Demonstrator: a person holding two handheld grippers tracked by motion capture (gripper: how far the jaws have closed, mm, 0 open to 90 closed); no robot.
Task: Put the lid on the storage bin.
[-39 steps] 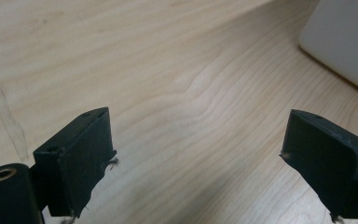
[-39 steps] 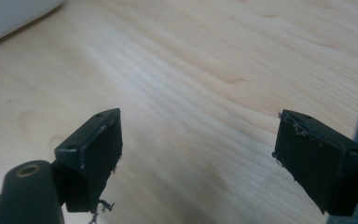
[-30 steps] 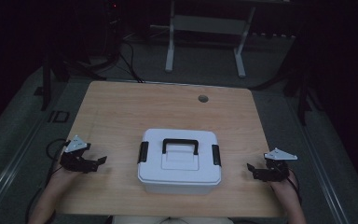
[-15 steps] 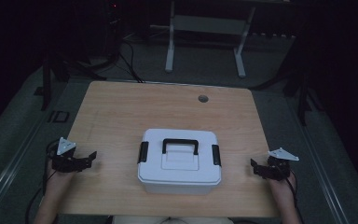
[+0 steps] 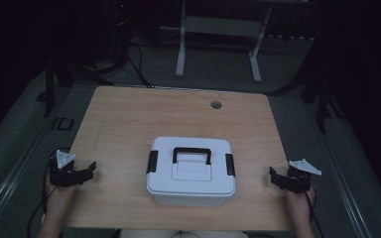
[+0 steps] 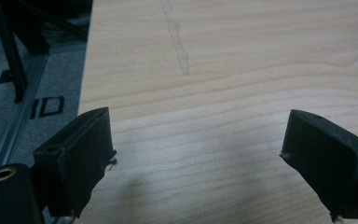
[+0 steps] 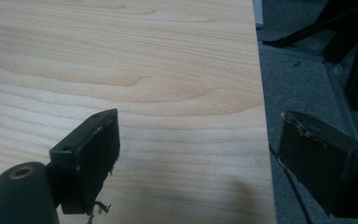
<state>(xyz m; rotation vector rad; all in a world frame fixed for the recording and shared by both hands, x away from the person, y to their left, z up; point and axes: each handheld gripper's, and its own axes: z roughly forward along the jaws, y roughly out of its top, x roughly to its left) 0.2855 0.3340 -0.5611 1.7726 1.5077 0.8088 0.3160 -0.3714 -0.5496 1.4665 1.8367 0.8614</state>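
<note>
Fingers [image 6: 88, 154] of both grippers spread, empty; white lidded box [image 5: 191, 171], black handle [image 5: 192, 153], black side latches

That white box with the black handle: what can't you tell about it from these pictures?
- What is in the white box: the closed lid hides it in the high view.
- Its back and far sides: the lid and the downward angle hide them.
- Whether the black side latches are locked: too small and dim.
- Both gripper views look past it at the bare table, adding nothing about it.

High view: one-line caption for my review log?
White lidded box centred on the wooden table, open left tongs and right tongs flanking it.
</note>
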